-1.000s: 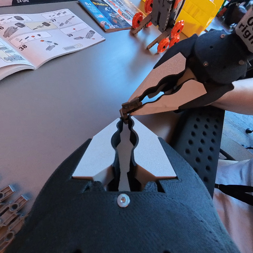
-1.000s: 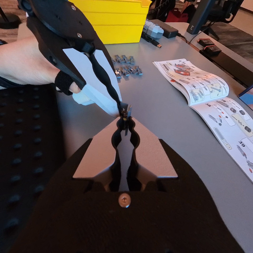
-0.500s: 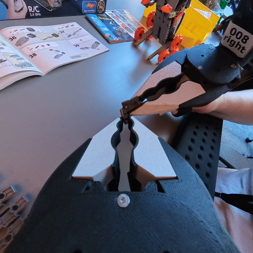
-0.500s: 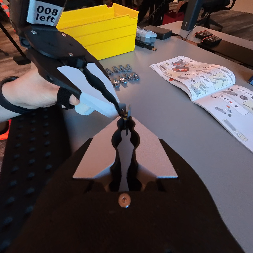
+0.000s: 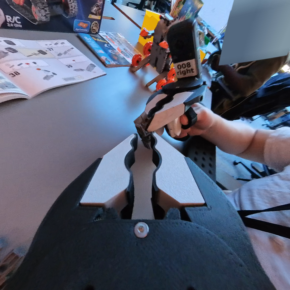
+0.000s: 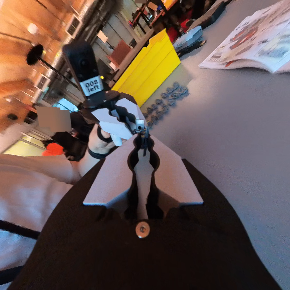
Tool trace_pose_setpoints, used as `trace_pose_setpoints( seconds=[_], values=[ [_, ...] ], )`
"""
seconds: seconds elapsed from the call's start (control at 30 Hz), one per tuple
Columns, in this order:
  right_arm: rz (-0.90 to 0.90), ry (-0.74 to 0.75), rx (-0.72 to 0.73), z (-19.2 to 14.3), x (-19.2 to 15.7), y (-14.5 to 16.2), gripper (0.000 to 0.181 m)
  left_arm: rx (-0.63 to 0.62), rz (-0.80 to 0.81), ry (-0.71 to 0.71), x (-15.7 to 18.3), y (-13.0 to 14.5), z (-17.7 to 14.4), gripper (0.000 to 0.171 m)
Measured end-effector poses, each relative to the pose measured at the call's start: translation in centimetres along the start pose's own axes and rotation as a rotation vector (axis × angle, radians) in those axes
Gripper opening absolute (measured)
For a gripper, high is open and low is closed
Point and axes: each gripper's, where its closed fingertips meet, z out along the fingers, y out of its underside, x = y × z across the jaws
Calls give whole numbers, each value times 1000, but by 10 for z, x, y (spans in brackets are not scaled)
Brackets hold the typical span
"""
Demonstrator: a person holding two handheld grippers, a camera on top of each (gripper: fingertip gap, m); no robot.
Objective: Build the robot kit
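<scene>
Two small dark grey track links are joined tip to tip between my grippers, above the grey table (image 5: 70,125). My right gripper (image 5: 145,120) is shut on the upper link (image 5: 140,120), held by a hand. The lower link (image 5: 145,140) hangs between my left gripper's (image 5: 144,135) tips, against the right finger, with the jaws only narrowly apart. In the right wrist view my right gripper (image 6: 142,138) pinches a thin dark link (image 6: 145,145). The left gripper (image 6: 138,125) meets it there, with a light grey link (image 6: 139,123) at its tips.
An open instruction booklet (image 5: 39,67) lies far left; it also shows in the right wrist view (image 6: 251,39). A dark model with orange wheels (image 5: 158,51), a second booklet (image 5: 109,47) and a box (image 5: 47,14) stand behind. A yellow bin (image 6: 149,73) and several loose links (image 6: 169,97) lie beyond. Only a small space, under 4 cm, lies between the two pairs of fingers.
Both grippers have lifted and tilted upward together, so the room shows behind them. The joined links stay between the tips. My left jaws look slightly wider than before.
</scene>
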Motion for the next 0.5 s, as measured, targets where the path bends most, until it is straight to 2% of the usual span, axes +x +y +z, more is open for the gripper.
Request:
trace_pose_setpoints(
  seconds=[0.33,0.5],
  values=[
    [192,-239,68,-6,-27,-8,4,119,-234,320,25,-16,-14,13],
    [200,-242,83,-7,-27,-11,4,136,-247,344,25,-19,-16,11]
  ],
)
